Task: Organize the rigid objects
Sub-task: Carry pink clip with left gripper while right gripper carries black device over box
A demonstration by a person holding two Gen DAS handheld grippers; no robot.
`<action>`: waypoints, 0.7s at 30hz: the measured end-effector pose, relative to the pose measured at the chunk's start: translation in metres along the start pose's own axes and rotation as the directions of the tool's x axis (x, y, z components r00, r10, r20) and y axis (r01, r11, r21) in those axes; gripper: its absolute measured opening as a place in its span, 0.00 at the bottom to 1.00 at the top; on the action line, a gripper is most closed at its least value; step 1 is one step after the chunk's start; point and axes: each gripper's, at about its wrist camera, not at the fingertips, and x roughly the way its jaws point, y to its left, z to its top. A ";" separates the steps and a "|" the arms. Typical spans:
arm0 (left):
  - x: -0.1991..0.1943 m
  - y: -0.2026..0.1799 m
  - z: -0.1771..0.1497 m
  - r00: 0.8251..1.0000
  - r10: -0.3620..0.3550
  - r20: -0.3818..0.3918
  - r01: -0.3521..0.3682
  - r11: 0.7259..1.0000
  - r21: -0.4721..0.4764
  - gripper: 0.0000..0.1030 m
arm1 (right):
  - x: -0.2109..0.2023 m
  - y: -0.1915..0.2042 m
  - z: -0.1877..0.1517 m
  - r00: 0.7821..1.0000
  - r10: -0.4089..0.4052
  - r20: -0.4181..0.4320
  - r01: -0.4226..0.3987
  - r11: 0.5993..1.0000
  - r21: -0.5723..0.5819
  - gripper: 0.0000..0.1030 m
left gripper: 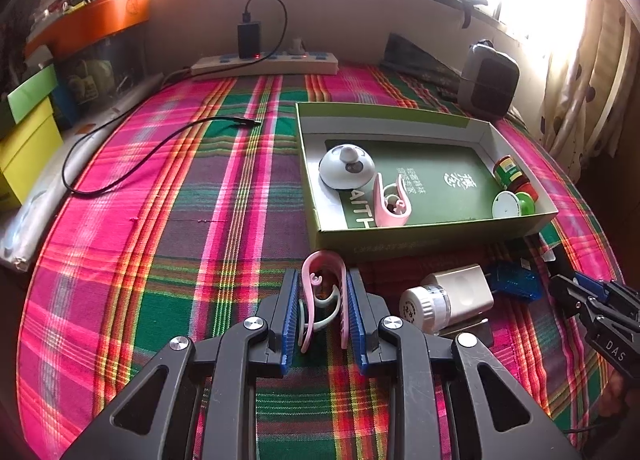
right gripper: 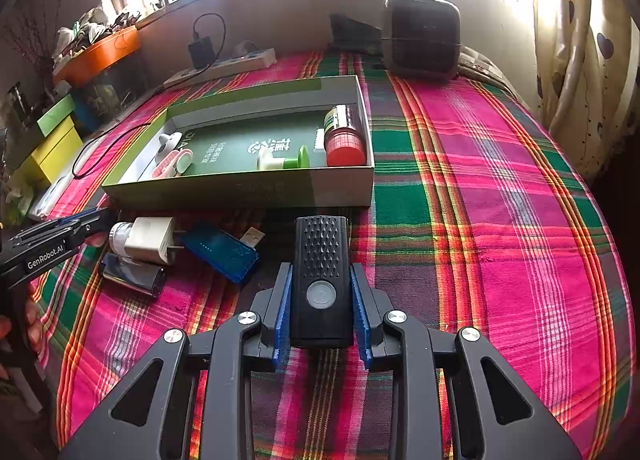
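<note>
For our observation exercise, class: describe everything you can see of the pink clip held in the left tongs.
The pink clip is a smooth, glossy plastic loop, rounded at its far end, with a pale inner hook curling inside it. It points away from the camera, toward the green box. The left tongs are shut on it, blue pads pressing both of its long sides. Whether it rests on the plaid cloth or hangs just above cannot be told.
</note>
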 end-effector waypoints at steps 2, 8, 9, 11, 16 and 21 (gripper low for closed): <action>-0.002 0.000 0.000 1.000 -0.002 0.005 0.002 1.000 0.002 0.22 | 0.000 0.001 0.000 1.000 0.001 -0.001 -0.001 1.000 -0.003 0.27; -0.012 -0.004 0.000 1.000 -0.010 0.022 0.010 1.000 0.016 0.22 | -0.004 0.000 0.001 1.000 -0.003 0.011 0.003 1.000 -0.001 0.27; -0.013 -0.005 -0.001 1.000 -0.010 0.024 0.010 1.000 0.018 0.22 | -0.005 0.000 0.001 1.000 -0.002 0.014 0.002 1.000 -0.001 0.27; -0.017 -0.006 0.000 0.999 -0.014 0.033 0.013 1.000 0.021 0.22 | -0.007 0.000 0.001 1.000 -0.001 0.020 0.001 1.000 -0.002 0.27; -0.026 -0.008 0.002 0.998 -0.020 0.055 0.019 1.000 0.025 0.22 | -0.014 0.001 0.004 0.999 -0.002 0.036 0.002 1.000 -0.009 0.27; -0.033 -0.009 0.004 0.997 -0.026 0.072 0.023 0.999 0.037 0.22 | -0.022 0.006 0.008 0.998 0.022 0.063 -0.020 0.999 -0.025 0.27</action>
